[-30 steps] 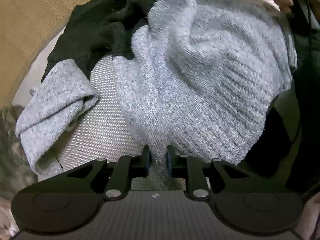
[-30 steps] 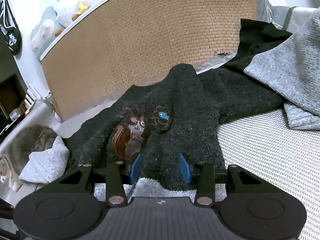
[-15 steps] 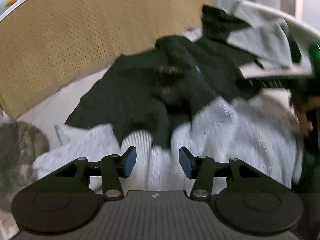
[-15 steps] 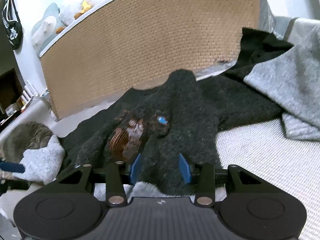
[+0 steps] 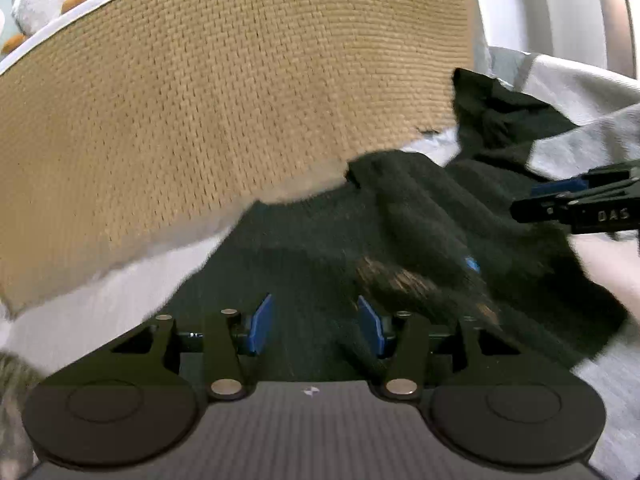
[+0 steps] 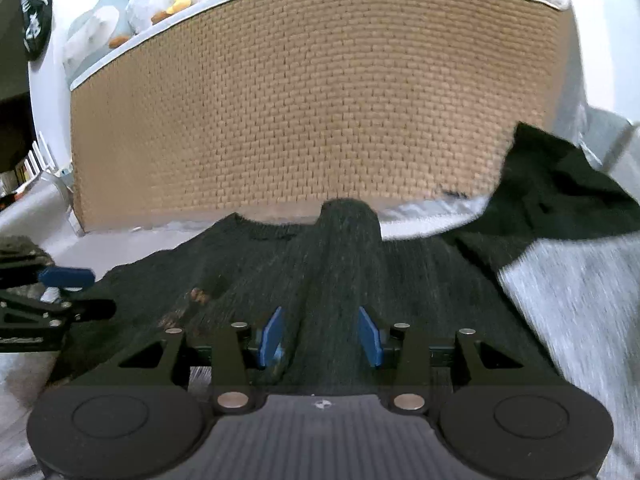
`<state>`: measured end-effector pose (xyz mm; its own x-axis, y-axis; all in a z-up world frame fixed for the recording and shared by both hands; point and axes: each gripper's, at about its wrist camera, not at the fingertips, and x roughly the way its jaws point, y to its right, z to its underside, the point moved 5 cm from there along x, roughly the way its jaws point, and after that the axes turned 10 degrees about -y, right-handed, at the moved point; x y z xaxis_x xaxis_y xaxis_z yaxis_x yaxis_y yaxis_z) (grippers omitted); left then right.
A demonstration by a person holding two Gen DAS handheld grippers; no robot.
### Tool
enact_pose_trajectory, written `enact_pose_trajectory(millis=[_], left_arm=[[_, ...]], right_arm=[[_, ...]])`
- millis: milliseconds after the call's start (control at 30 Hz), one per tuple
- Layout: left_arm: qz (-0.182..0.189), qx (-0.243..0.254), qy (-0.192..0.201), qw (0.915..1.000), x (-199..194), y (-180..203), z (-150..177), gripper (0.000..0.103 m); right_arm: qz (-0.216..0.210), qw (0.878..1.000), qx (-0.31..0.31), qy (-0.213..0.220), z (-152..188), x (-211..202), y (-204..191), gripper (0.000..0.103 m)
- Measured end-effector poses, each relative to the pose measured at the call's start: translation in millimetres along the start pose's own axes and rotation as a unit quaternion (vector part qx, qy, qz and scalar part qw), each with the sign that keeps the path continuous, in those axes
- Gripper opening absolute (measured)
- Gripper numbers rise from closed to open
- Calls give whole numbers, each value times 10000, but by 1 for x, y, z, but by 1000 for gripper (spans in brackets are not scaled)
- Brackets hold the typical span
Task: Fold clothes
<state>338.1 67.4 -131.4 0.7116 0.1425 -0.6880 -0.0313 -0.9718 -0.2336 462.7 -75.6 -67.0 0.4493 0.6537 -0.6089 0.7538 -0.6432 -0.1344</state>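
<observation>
The black sweater (image 6: pixel 328 276) lies spread and rumpled on the bed (image 5: pixel 100 312), below the woven headboard (image 6: pixel 312 100), with a grey garment (image 6: pixel 580 300) at 3 o'clock in the right wrist view. The right gripper (image 6: pixel 319 336) is seen with its jaws half apart around a raised ridge of black knit; whether the pads press it cannot be told. The left gripper (image 5: pixel 312 324) is held half open over the sweater, nothing gripped. For a clean fold, both edges should be pinched evenly, only one layer taken, and the fabric drawn taut before being laid over.
</observation>
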Motion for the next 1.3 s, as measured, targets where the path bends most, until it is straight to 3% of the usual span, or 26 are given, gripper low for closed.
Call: enact_pose_trajectory(millis=[133,433,467,600,733,833,933,1067,1133,1200,1233,1300], left_arm=[[74,-220,123,9997,31,-13,-14,52],[223,-83,85,9997,97,-18,-43,55],[221,-77,65,9997,103,-17,-45,55],[98,-93,28,9999,120,-21,-50,58],[-105,-47,-300,9995,146,-33,-44,60],[-72,-185,-286,9994,155,-43,-38,75],[171,-420,-411,9981,163,-54,-39,81],[349,-389,-495,9974,170,-59,-47,79],[447,-526,-462,9965,172,-60,-46,77],[488,-656,-408,9958,173,-60,-46,74],[464,-612,-371,9964,173,-57,-47,71],[444,-480,-310,9974,172,-53,-49,62]], right_arm=[[27,9998,-198,12,-29,26,3,46],[454,9943,-921,-278,-78,97,-6,46],[493,9925,-1066,-352,-79,106,-9,47],[787,9825,-1651,-342,-76,129,-17,68],[1022,9766,-1808,-565,-70,151,-8,69],[1147,9735,-1816,-787,-64,167,1,73],[967,9760,-1776,-806,-63,173,8,77],[393,9869,-955,-1239,-78,184,30,79],[194,9889,-720,-1286,-82,185,36,77],[95,9894,-803,-1203,-82,181,31,61],[85,9885,-981,-1147,-81,180,25,56],[94,9856,-1321,-1046,-79,178,13,37]])
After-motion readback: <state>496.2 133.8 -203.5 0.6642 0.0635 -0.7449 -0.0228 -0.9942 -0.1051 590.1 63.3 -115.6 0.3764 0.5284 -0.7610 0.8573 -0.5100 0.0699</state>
